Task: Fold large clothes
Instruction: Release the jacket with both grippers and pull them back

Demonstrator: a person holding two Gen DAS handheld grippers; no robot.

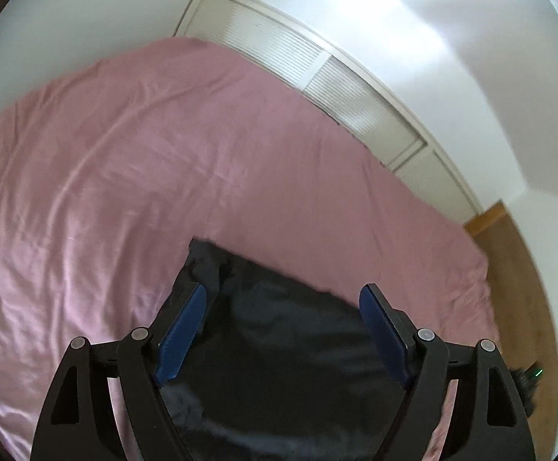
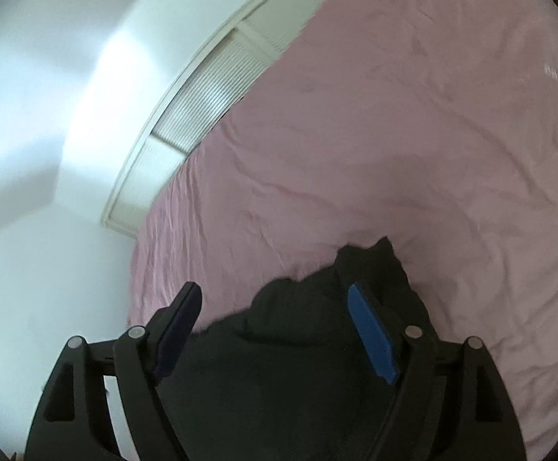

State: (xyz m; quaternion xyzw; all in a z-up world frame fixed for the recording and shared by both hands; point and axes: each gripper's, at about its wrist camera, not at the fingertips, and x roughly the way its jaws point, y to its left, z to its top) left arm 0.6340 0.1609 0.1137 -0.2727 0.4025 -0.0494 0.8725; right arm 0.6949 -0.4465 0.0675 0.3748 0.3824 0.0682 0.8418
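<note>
**Both grippers spread and empty above the dark garment on the bed**

The left gripper (image 1: 280, 299) hangs over the near part of a dark garment (image 1: 279, 345) that lies on a pink bedsheet (image 1: 125, 173). Its blue pads (image 1: 181, 338) stand wide apart with nothing between them; the cloth seen in the gap lies below on the bed, not pinched. The right gripper (image 2: 275, 303) is likewise splayed, its pads (image 2: 373, 336) clear of the fabric, and the same garment (image 2: 298, 365) shows beneath it.

The garment sits near the edge of the bed closest to the cameras. In the left wrist view its far edge runs fairly straight and its surface looks flat, which suggests a fold already laid down there. In the right wrist view the far edge is uneven, with a raised peak (image 2: 382, 253) and rumpled cloth around it, so that side looks less tidy.

With both sets of jaws open and tilted down over the cloth, the likely reading is a pause between folds: nothing is gripped, and the garment rests on the sheet. A next grasp would probably want the ragged corner on the right side.

Behind the bed stand louvred closet doors (image 1: 317, 65) against a white wall, and a strip of wooden floor (image 1: 524, 269) shows beside the bed.
</note>
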